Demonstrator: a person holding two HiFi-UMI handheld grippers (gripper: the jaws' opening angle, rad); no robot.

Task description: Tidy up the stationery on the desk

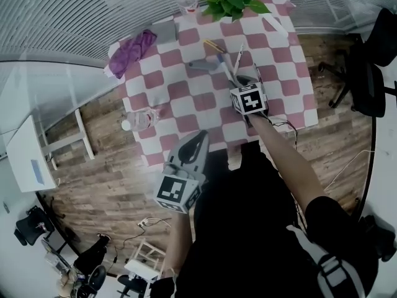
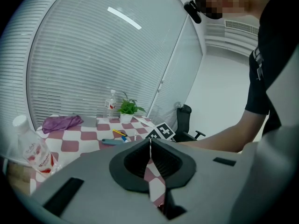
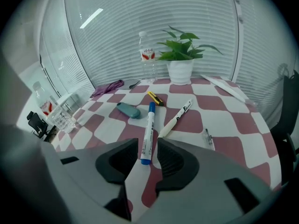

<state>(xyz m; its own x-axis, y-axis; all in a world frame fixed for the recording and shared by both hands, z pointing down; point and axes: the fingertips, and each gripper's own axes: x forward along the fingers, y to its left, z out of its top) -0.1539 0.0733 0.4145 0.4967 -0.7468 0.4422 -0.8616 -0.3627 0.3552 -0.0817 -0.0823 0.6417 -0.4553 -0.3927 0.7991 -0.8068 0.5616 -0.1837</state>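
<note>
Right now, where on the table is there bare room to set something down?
Bare cloth on the right, between the clear pen and the table's edge; also near-left, between the lying bottle and the right gripper. Crowded mid-table: blue marker, white pen, yellow cutter, teal object.

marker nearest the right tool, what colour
The marker is white with blue ends; clearest in right gripper view.
</note>
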